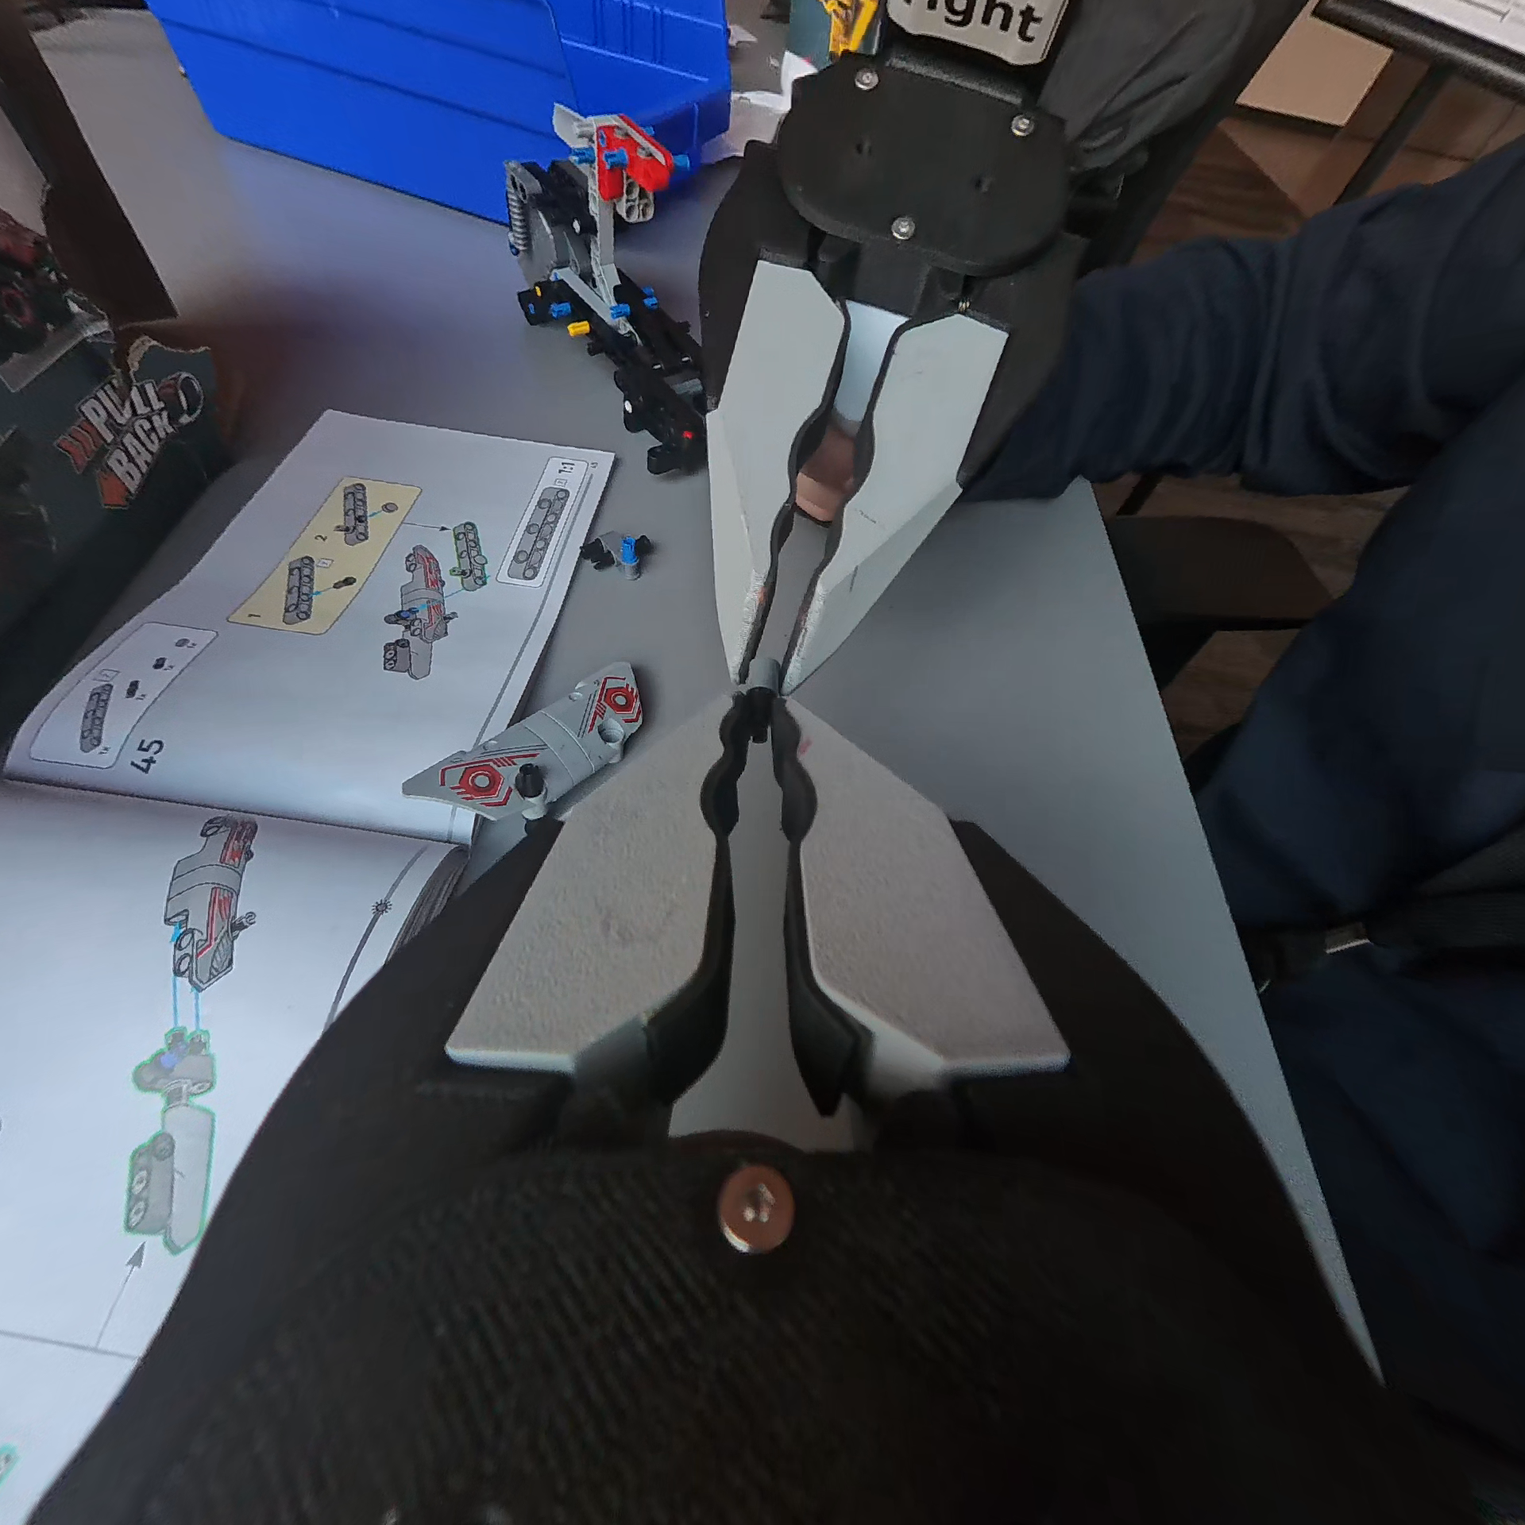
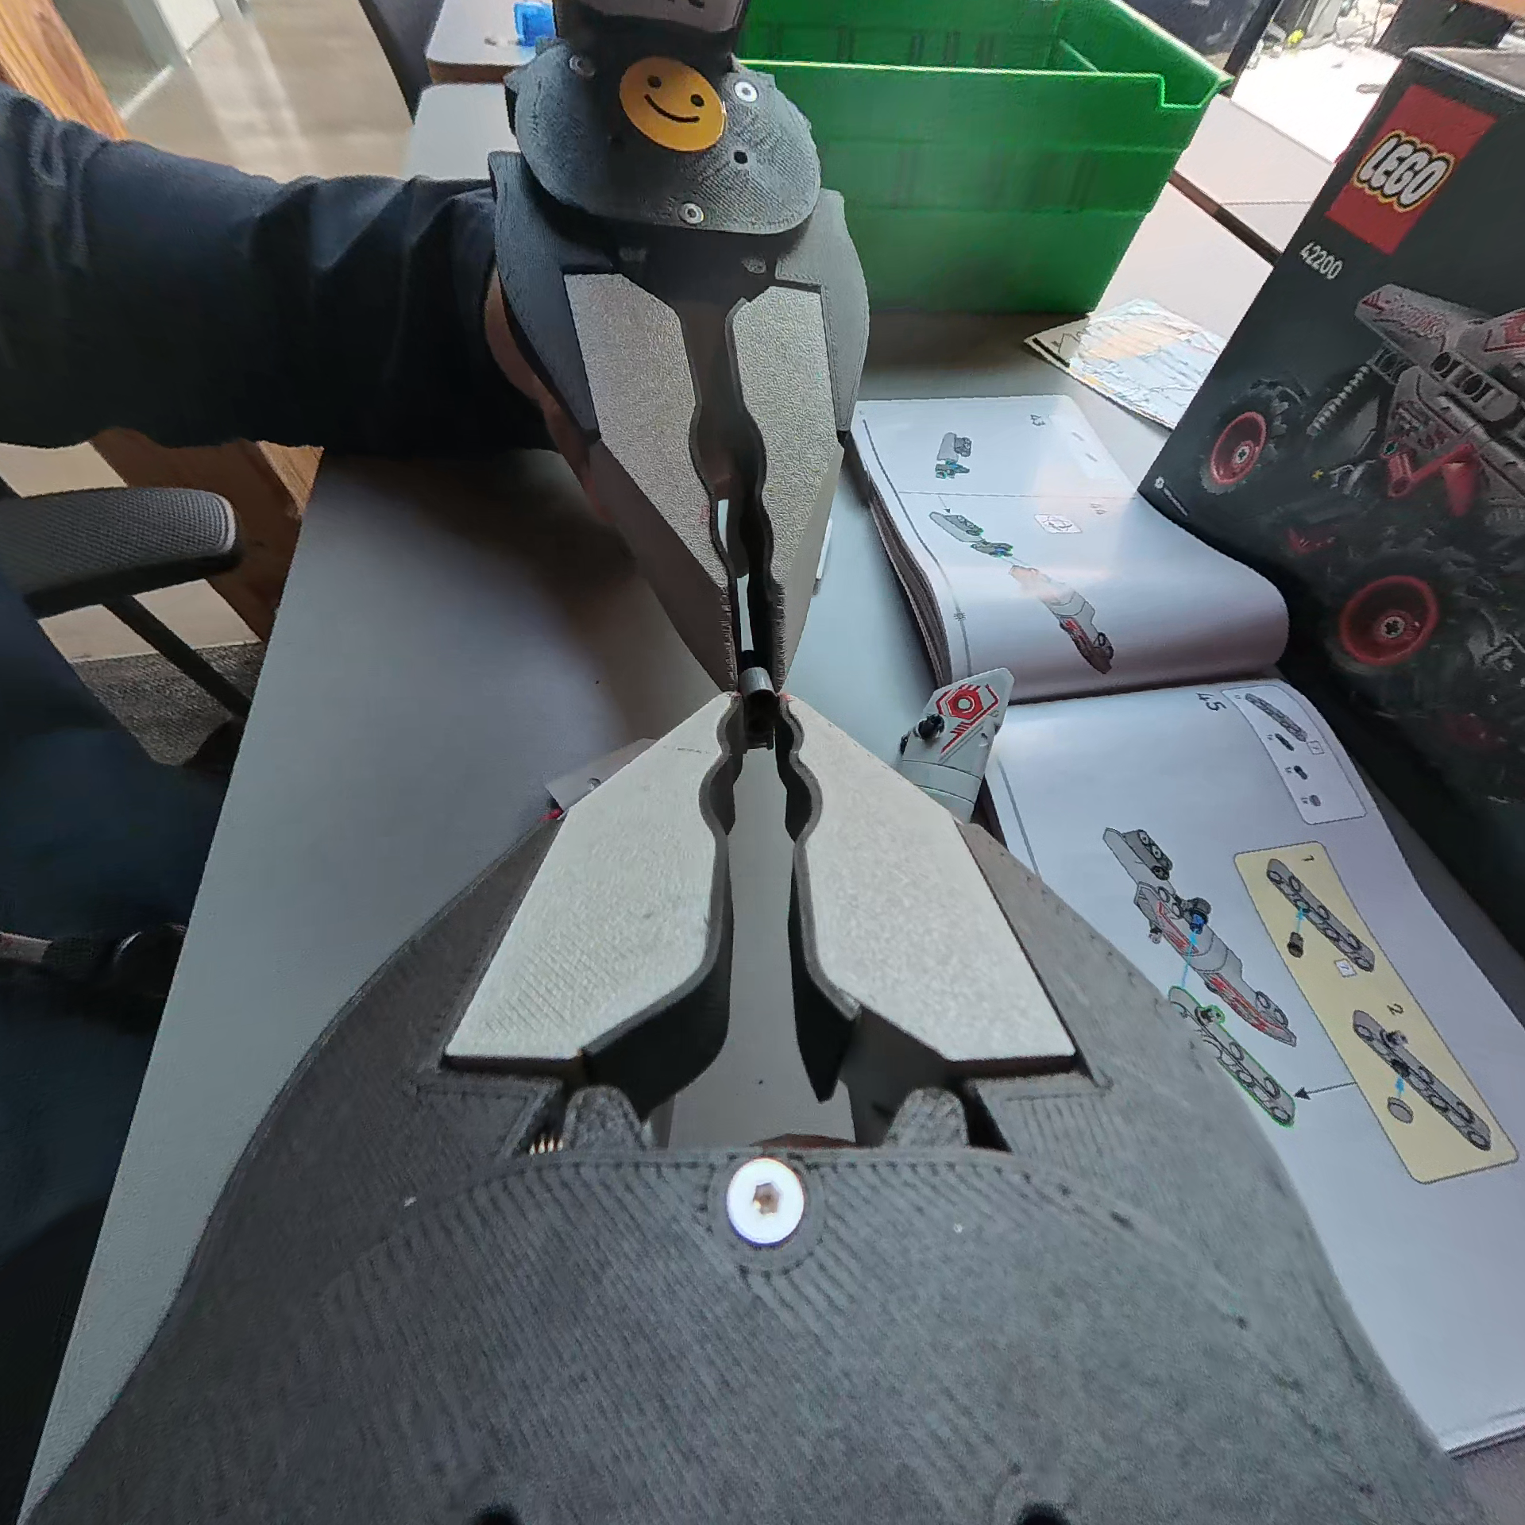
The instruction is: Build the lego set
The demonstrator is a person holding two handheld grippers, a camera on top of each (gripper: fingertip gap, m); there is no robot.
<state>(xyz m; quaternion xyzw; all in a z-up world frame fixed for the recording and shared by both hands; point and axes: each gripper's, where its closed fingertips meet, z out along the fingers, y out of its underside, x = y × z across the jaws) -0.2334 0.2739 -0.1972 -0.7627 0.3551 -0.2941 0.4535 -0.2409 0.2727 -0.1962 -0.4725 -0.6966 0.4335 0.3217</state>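
Observation:
My left gripper and right gripper meet tip to tip above the grey table. The left is shut on a small black pin. The right is shut on a small grey bush that touches the pin's end. In the right wrist view the right gripper is at the bottom and the left gripper comes from above, with the bush between their tips. A grey panel with red stickers lies beside the booklet and also shows in the right wrist view.
The open instruction booklet lies to the left. A part-built black, grey and red model stands in front of a blue bin. Small loose parts lie nearby. A green bin and the set's box stand behind.

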